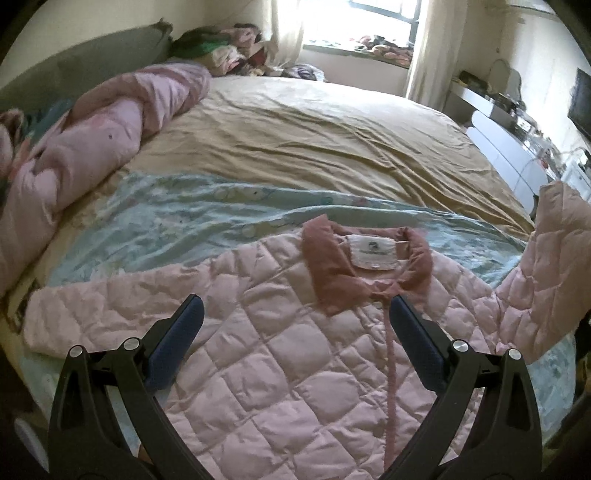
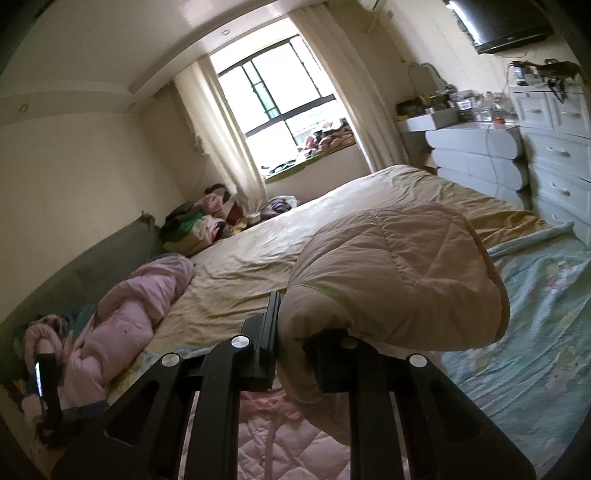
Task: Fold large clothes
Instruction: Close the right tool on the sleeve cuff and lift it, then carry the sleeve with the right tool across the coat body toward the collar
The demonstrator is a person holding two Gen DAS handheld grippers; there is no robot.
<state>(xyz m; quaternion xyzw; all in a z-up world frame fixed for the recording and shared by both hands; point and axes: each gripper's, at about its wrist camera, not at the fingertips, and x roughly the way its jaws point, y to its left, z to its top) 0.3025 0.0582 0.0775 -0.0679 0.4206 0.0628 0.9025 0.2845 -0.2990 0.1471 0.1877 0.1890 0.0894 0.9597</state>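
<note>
The jacket is spread on the bed, collar toward the window. A bundled quilt is heaped at its left, drawers at the right.

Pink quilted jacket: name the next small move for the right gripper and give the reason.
Probably carry the sleeve inward and lay it across the chest of the pink quilted jacket. The right gripper is shut on that sleeve and holds it above the bed. The left gripper hangs open over the front, holding nothing, and the other sleeve lies spread flat.
</note>
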